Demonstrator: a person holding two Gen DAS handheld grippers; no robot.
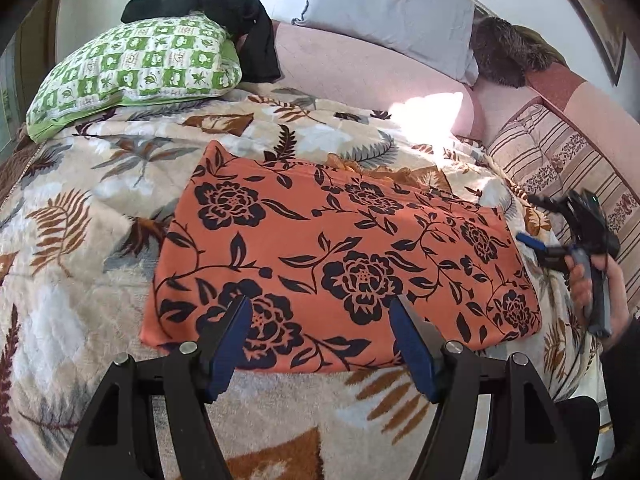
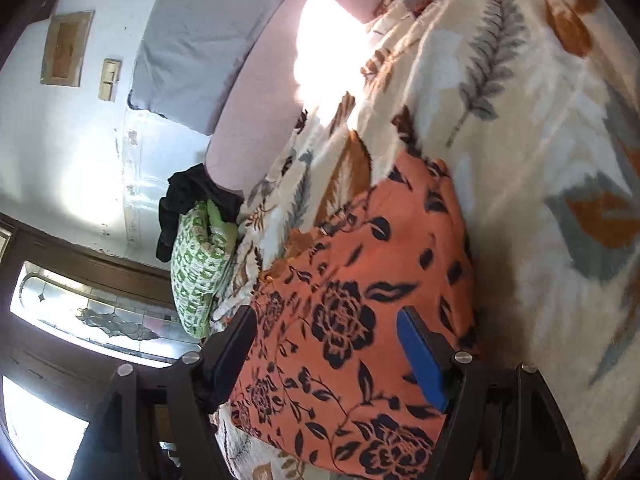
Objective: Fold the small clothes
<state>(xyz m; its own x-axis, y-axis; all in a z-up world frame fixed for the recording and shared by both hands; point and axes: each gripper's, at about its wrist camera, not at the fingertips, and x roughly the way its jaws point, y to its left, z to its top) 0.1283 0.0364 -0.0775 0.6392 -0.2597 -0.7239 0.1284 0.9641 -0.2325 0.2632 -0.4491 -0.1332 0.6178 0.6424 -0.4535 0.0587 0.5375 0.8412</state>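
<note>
An orange garment with black flowers (image 1: 344, 248) lies folded flat as a rectangle on the leaf-patterned blanket (image 1: 80, 208). My left gripper (image 1: 320, 308) is open and empty above the garment's near edge. My right gripper (image 2: 326, 320) is open and empty, hovering over the garment (image 2: 352, 320) from its right side, with the view rolled sideways. In the left wrist view the right gripper (image 1: 528, 240) shows at the garment's right edge, held by a hand.
A green checked pillow (image 1: 136, 68) with a black cloth (image 1: 240, 12) on it lies at the back left. A grey pillow (image 1: 392, 12), a pink bolster (image 1: 360, 76) and a striped cushion (image 1: 560, 160) line the back and right. A window (image 2: 100, 320) shows in the right wrist view.
</note>
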